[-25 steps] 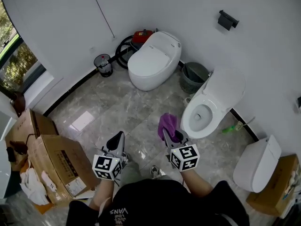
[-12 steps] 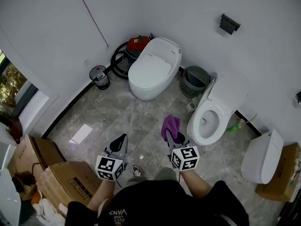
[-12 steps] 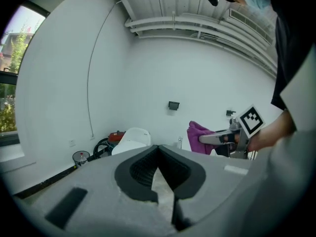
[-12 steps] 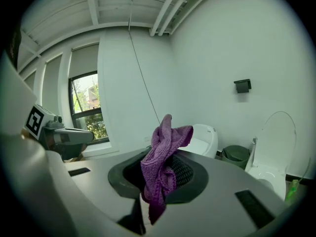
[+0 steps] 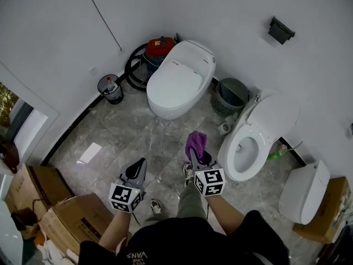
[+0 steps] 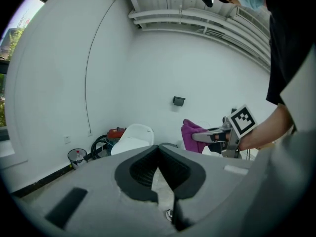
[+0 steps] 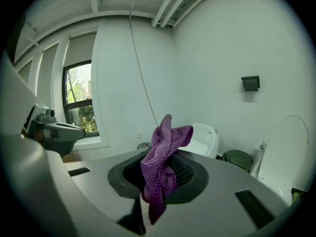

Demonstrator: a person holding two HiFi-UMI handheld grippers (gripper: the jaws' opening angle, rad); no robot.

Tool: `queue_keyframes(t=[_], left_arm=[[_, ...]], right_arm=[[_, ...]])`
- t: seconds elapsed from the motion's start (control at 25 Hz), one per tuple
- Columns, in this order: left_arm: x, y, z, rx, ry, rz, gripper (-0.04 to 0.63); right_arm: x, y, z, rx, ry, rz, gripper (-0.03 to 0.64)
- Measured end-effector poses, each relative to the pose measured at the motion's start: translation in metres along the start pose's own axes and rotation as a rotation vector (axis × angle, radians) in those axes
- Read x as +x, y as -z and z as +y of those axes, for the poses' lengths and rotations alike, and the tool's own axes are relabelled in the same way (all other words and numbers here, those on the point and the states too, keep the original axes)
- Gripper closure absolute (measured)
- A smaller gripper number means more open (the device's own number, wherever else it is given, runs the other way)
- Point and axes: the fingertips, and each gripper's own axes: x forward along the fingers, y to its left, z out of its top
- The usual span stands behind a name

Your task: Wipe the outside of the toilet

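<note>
An open toilet with its lid raised stands at the right. A second white toilet with its lid down sits by the far wall. My right gripper is shut on a purple cloth, held in the air just left of the open bowl. In the right gripper view the cloth sticks up and droops from between the jaws. My left gripper is shut on nothing, above the floor to the left. Its view shows the cloth and the closed toilet.
A green mesh basket and a paper roll sit between the toilets. A red vacuum with black hose and a small bin stand by the wall. A third toilet is at the right, cardboard boxes at the left.
The person has stepped forward and the head view has swung right, so the boxes slid off to the lower left. Both grippers stay shut, the right still holding the cloth.
</note>
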Motion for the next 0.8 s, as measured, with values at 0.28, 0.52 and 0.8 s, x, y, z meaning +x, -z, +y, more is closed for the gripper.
queue_keyframes(t=[0.28, 0.52, 0.8], left_arm=[[0.073, 0.001, 0.026, -0.009, -0.044, -0.085, 0.594], [0.151, 0.039, 0.074, -0.028, -0.096, -0.115, 0.595], [0.238, 0.119, 0.111, -0.006, -0.065, -0.116, 0.594]], right_arm=[[0.091, 0.019, -0.032, -0.129, -0.068, 0.054, 0.549], [0.175, 0.066, -0.062, -0.14, -0.09, 0.037, 0.549], [0.25, 0.151, -0.085, -0.14, -0.073, 0.037, 0.548]])
